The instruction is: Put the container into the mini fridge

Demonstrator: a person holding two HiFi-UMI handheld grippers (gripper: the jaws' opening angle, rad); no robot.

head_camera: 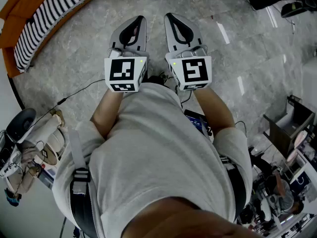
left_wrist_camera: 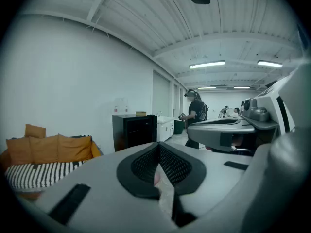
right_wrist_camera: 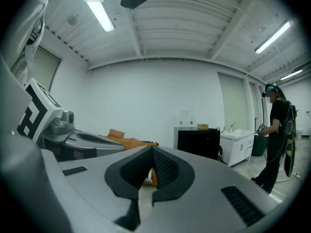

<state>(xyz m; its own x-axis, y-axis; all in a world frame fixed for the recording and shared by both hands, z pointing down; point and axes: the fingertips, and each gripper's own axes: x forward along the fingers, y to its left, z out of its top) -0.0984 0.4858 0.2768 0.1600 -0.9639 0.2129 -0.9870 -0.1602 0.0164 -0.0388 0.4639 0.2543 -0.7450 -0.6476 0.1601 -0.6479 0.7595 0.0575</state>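
Lots of grey stone floor (head_camera: 74, 63) lies under the person in a big white room. By the wall, an orange sofa (left_wrist_camera: 48, 149) comes first. Next is the black mini fridge (left_wrist_camera: 134, 130) with a small tan container (left_wrist_camera: 141, 113) on top, then a white cabinet (left_wrist_camera: 165, 126). The left gripper (head_camera: 138, 20) is closed tight with nothing in it. The right gripper (head_camera: 171, 18) is closed too and holds nothing.
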